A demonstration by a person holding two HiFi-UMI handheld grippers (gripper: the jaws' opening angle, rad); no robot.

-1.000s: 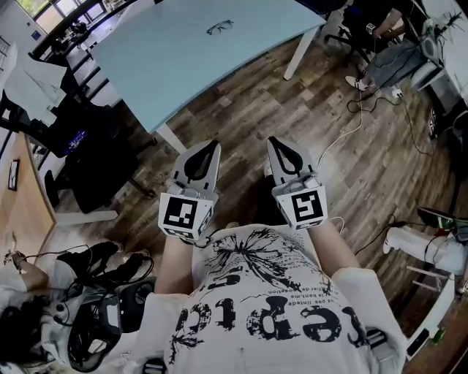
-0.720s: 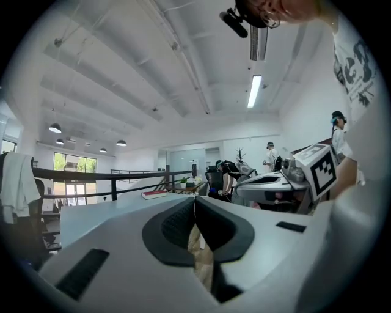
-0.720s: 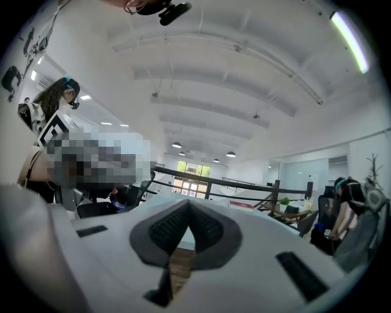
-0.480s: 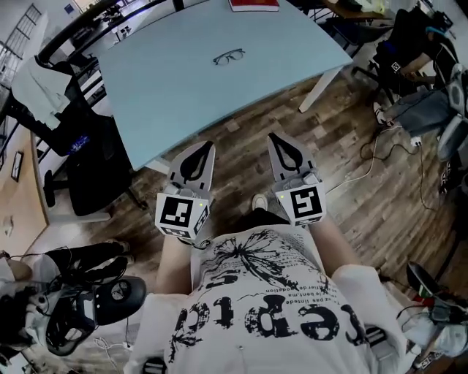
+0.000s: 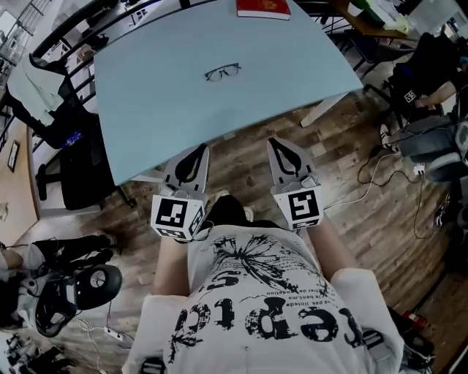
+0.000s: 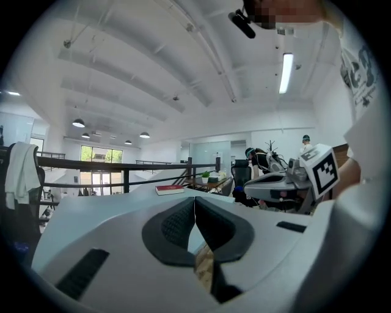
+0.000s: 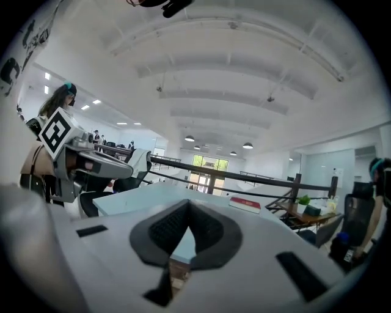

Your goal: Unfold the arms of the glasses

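Left gripper (image 5: 199, 150) and right gripper (image 5: 278, 144) clenched empty before table's (image 5: 161, 109) near edge; glasses (image 5: 222, 71) mid-table, red book (image 5: 263, 7) at far edge.

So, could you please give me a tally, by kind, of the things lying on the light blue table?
glasses: 1
red book: 1
Total: 2
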